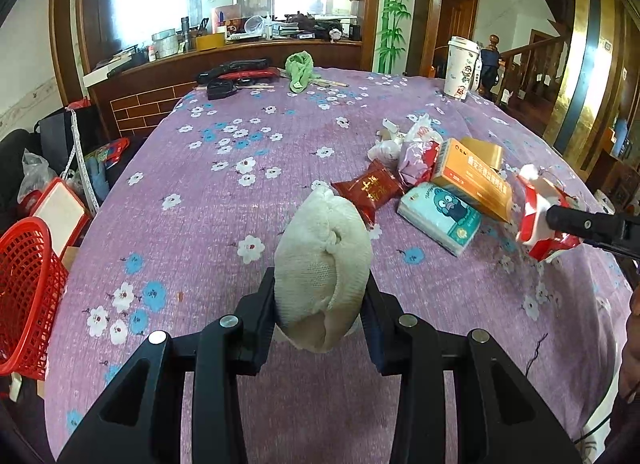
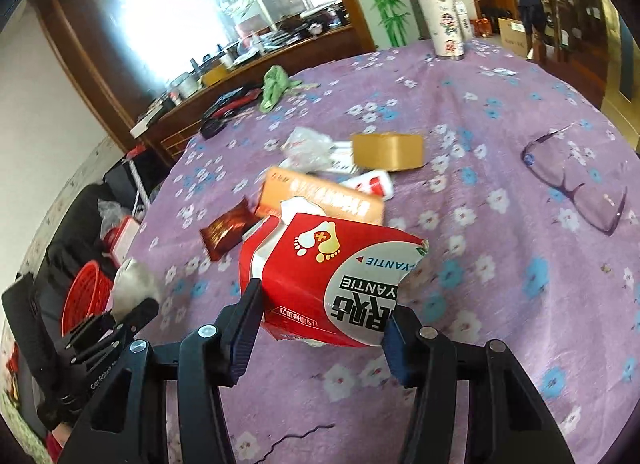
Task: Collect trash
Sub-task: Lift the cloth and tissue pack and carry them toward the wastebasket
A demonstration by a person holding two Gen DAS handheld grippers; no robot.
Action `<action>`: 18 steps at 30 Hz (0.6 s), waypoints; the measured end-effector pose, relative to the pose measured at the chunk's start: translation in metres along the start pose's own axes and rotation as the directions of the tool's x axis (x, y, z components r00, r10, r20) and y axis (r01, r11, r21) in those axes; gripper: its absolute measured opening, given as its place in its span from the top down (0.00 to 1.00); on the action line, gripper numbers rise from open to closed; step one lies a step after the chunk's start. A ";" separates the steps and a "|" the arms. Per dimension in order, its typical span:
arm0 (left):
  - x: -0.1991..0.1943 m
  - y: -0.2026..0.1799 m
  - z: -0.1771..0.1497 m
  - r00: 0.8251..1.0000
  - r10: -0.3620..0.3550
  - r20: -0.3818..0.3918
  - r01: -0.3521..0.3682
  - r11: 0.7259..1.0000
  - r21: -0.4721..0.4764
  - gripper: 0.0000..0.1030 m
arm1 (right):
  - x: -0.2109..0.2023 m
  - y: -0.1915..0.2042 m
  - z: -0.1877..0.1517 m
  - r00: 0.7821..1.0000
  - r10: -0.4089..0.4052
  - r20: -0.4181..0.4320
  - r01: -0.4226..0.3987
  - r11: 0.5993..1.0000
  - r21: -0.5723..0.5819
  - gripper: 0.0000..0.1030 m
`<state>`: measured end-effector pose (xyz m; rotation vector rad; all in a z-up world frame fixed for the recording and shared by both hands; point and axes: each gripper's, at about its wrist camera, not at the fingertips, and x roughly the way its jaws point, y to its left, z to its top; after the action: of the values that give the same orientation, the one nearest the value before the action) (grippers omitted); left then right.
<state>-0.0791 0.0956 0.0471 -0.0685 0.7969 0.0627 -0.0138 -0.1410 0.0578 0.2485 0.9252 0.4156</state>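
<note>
My left gripper (image 1: 321, 296) is shut on a cream cloth pouch (image 1: 322, 264) and holds it above the purple flowered tablecloth (image 1: 224, 200). My right gripper (image 2: 320, 316) is shut on a torn red and white carton (image 2: 332, 284), lifted off the table; this carton also shows in the left wrist view (image 1: 540, 220). On the table lie a dark red snack wrapper (image 1: 368, 190), a tissue pack (image 1: 440, 216), an orange box (image 1: 474, 180), a crumpled plastic bag (image 1: 416, 148) and a tape roll (image 2: 388, 152). A red mesh basket (image 1: 28, 296) stands off the table's left edge.
A white paper cup (image 1: 460, 66) stands at the far right. A green rag (image 1: 300, 68) and black items (image 1: 232, 74) lie at the far edge. Purple-framed glasses (image 2: 576, 180) lie on the right. Bags and a red-rimmed tray (image 1: 60, 216) sit left of the table.
</note>
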 end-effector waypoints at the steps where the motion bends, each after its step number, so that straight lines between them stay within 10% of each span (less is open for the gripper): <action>1: -0.001 0.000 -0.001 1.000 -0.002 -0.001 0.002 1.000 0.001 0.64 | 0.001 0.004 -0.002 1.000 0.000 -0.003 0.000 1.000 -0.010 0.44; 18: -0.005 -0.011 -0.008 1.000 -0.029 -0.008 0.029 0.999 0.027 0.64 | -0.005 0.032 -0.023 0.999 0.024 -0.024 -0.025 0.997 -0.073 0.44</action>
<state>-0.0875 0.0842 0.0459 -0.0552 0.8038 0.0240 -0.0425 -0.1142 0.0600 0.1889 0.9284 0.4749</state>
